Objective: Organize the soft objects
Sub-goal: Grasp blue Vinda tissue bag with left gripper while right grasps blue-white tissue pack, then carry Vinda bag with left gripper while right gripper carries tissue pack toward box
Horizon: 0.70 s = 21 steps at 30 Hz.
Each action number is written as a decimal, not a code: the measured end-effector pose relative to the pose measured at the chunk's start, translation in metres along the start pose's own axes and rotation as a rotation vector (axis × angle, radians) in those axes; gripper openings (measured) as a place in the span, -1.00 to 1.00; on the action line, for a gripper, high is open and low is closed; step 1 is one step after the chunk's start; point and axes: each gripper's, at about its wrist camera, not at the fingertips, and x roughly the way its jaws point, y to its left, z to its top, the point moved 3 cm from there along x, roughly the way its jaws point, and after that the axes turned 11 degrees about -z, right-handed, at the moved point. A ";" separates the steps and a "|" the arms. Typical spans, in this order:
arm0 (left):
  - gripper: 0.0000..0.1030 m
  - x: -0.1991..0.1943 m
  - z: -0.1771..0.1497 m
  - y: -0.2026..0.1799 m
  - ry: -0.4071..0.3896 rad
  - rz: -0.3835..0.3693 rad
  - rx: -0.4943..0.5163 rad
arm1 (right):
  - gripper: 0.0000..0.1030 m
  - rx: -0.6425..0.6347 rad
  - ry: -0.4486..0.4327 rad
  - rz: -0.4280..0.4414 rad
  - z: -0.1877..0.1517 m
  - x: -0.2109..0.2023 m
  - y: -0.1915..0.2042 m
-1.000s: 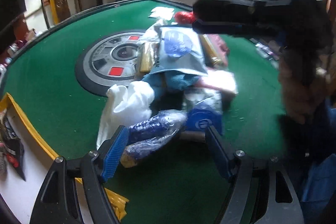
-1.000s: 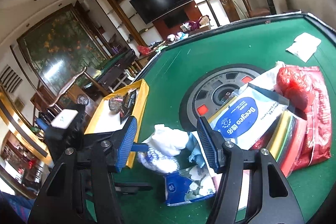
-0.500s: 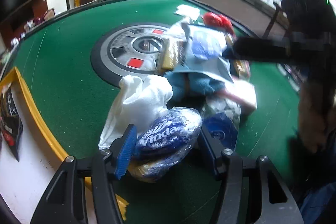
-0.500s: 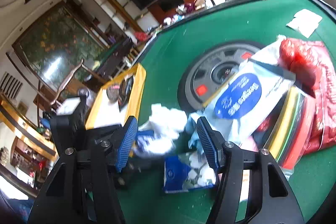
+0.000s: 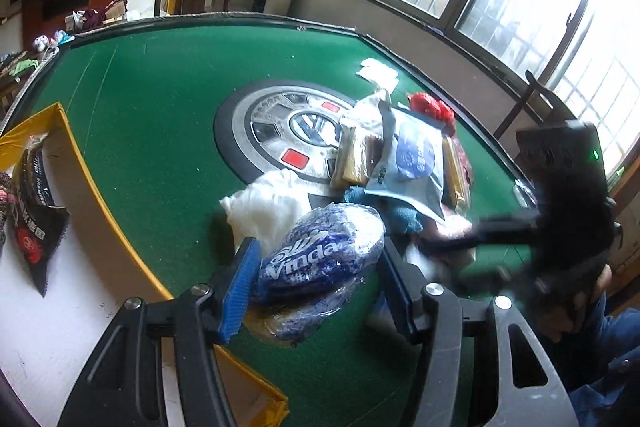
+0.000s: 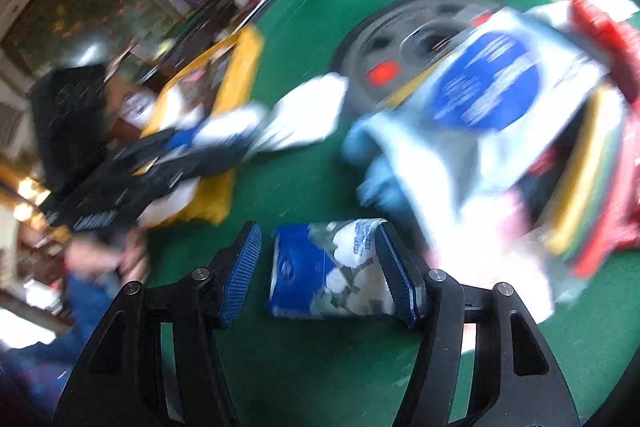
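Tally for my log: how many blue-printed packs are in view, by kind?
Vinda tissue pack: 1
Blue-and-white bag: 1
Pouch with blue circle: 1
Total: 3

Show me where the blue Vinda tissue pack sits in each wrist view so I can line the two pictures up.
Left wrist: the Vinda tissue pack is low centre, clamped between the left gripper fingers.
Right wrist: blurred; it shows as a blue-and-white smear at centre left, held in the other gripper, beside the yellow-edged tray.
Shared landmark: the grey dial in the table centre.
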 end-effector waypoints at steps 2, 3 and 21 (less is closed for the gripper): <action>0.15 -0.002 0.003 0.002 -0.014 -0.012 -0.009 | 0.17 -0.134 0.059 0.034 -0.013 0.002 0.024; 0.15 -0.005 0.004 0.003 -0.021 -0.020 -0.015 | 0.17 -0.218 0.066 0.021 -0.019 0.001 0.036; 0.15 -0.018 0.010 0.012 -0.072 -0.024 -0.048 | 0.35 -0.398 -0.022 -0.067 -0.014 0.037 0.046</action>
